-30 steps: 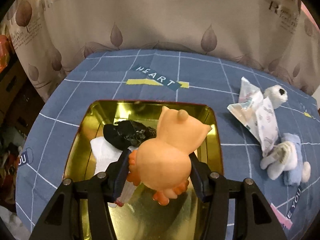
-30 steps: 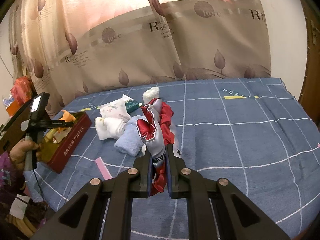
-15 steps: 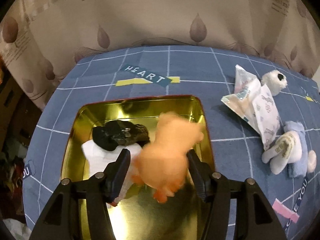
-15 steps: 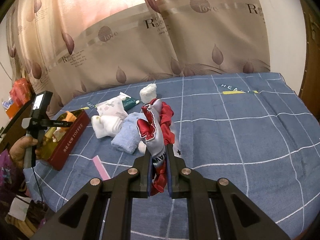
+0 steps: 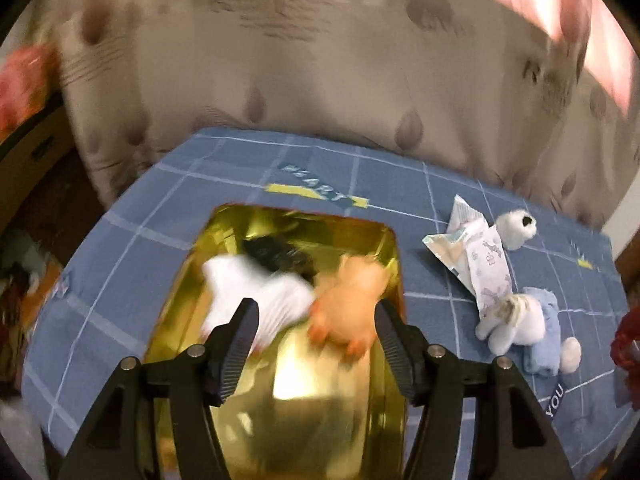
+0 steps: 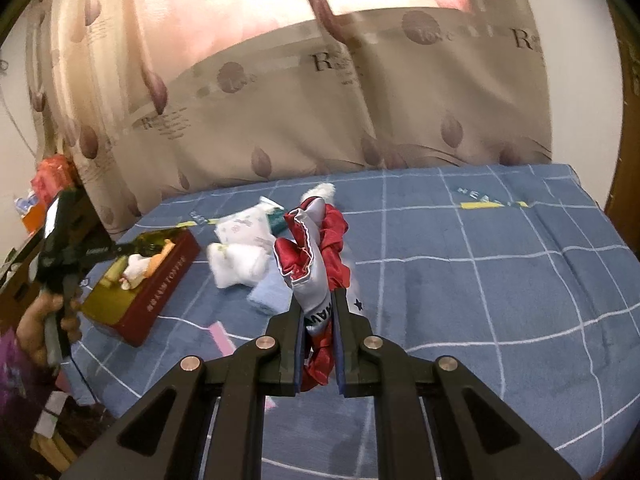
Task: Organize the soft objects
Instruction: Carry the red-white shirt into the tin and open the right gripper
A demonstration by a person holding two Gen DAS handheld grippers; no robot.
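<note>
A soft orange toy lies blurred in the gold tin beside a white cloth and a black lump. My left gripper hangs open just above them; its left finger stands well clear of the toy. The right wrist view shows that same tin at the far left, with a hand holding the left gripper over it. My right gripper is shut on a red and silver satin cloth, held above the blue checked bedspread.
Right of the tin lie a patterned packet, a white plush, and a white soft toy on a blue towel. A pink strip lies near the tin. A curtain hangs behind the bed; clutter sits past the left edge.
The left gripper let go of the orange toy, which dropped into the tin, and then drew back and upward. The right gripper stayed still with its cloth.
</note>
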